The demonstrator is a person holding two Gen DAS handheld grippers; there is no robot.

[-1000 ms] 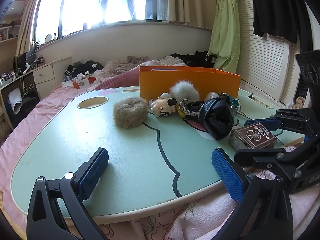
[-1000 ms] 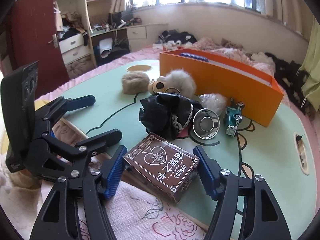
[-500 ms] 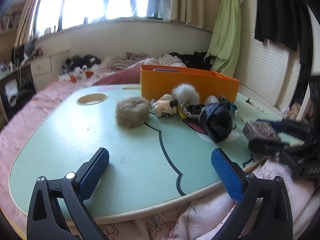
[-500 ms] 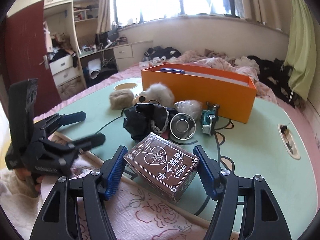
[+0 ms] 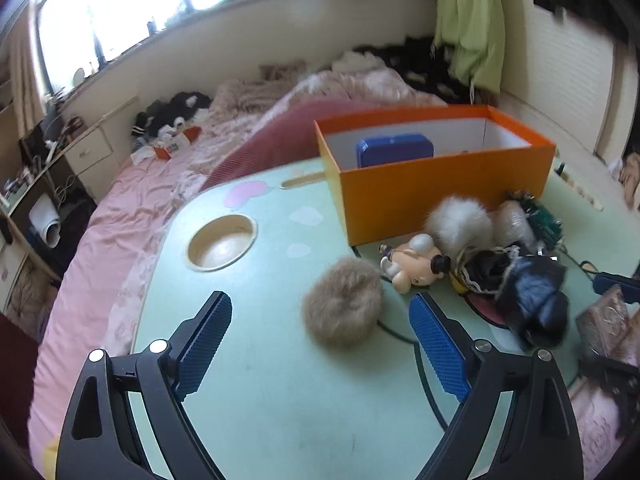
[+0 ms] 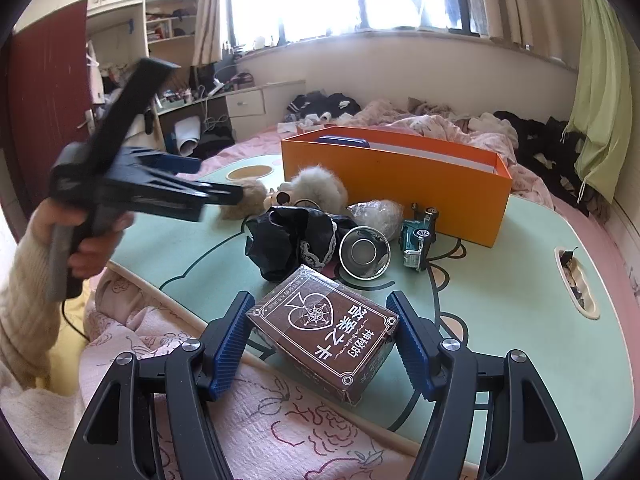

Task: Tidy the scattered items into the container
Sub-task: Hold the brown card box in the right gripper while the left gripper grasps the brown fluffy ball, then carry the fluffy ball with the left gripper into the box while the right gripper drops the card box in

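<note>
Left wrist view: left gripper [image 5: 320,332] over the green table [image 5: 248,400], jaws spread and closing, nothing pinched. Tan fur ball [image 5: 342,302] just ahead of the fingertips, between them, nearer the right finger, untouched by either pad. Small figurine [image 5: 412,266] lying on its side beyond the right fingertip. White fur ball [image 5: 458,226] and a wrapped pale bundle [image 5: 514,222] further out past that finger, against the orange box [image 5: 440,188]. Black cloth heap [image 5: 528,300] off to the right of the right finger. Orange box open-topped, far ahead and right of the fingers, blue case [image 5: 394,151] standing inside it. Round cup recess [image 5: 222,242] ahead of the left finger.

Right wrist view: right gripper [image 6: 322,326] with both pads pressed on the sides of the brown card box [image 6: 324,324], box tilted, at the near table edge over pink floral bedding [image 6: 260,420]. Ahead of the fingertips: black cloth heap, small steel bowl [image 6: 365,252] on its side, teal toy car [image 6: 418,236], then the orange box behind them. Left gripper blurred, up and left of the left finger, held by a hand [image 6: 94,240] in a cream knit sleeve [image 6: 24,312].
</note>
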